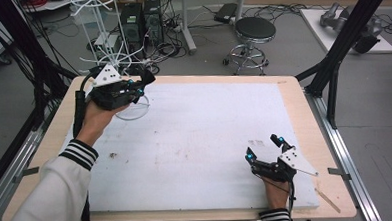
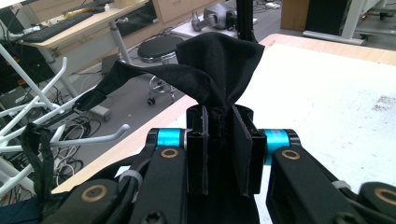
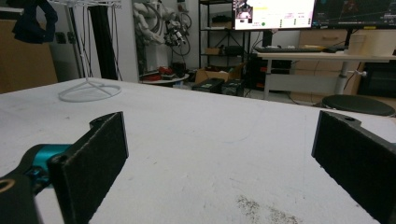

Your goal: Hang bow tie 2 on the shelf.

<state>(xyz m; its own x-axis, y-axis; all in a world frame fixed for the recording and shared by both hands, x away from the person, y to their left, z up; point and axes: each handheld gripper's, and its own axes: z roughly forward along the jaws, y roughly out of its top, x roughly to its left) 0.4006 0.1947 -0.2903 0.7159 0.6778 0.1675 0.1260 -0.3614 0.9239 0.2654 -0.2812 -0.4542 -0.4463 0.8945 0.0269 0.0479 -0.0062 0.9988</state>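
Black cloth (image 2: 217, 70) sits pinched in my left gripper (image 2: 219, 149) at the table's (image 1: 195, 135) upper left; my right gripper (image 1: 266, 151), lower right, gapes wide.

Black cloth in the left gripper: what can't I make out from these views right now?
- High view: the black cloth is hidden by the left gripper and hand.
- Left gripper view: the cloth's lower part is hidden between the shut jaws.
- High view: the white wire rack has its top cut off by the edge.
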